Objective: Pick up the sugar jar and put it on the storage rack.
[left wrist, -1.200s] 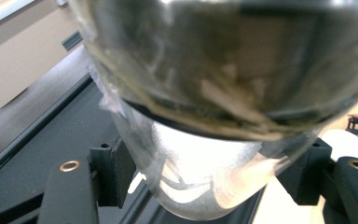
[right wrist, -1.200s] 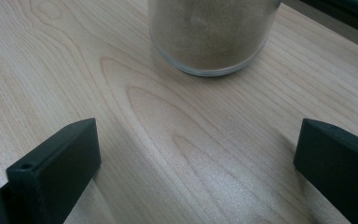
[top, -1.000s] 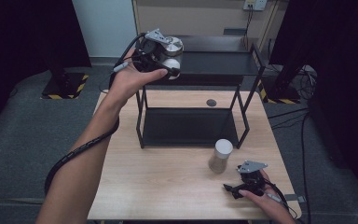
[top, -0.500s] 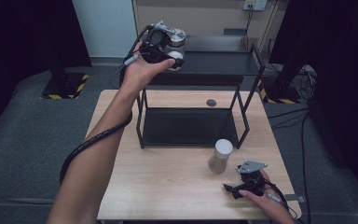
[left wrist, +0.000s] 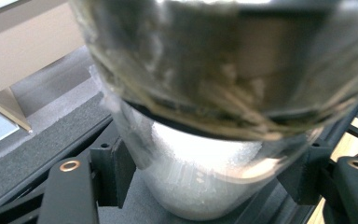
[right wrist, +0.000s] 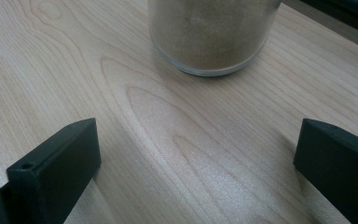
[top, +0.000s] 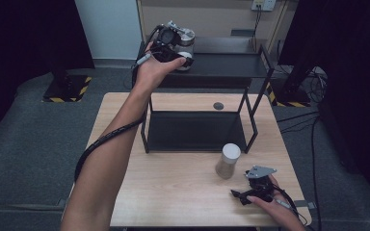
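The left gripper [top: 183,53] is clamped on a silver-lidded glass jar [left wrist: 205,140] over the black metal shelf's top [top: 231,65]. The right gripper [top: 250,190], jaws apart, rests near a second sand-filled jar [top: 228,161] on the wooden table [top: 173,192].

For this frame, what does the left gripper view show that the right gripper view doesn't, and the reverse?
Left gripper view: the left claw shut on a jar with a silver lid, held close above the rack's dark top shelf.

Right gripper view: the right claw open and empty over the wooden table, with a second jar of tan powder standing ahead of it, untouched.

Shared: each looks along its own two black jaws at a glass jar.
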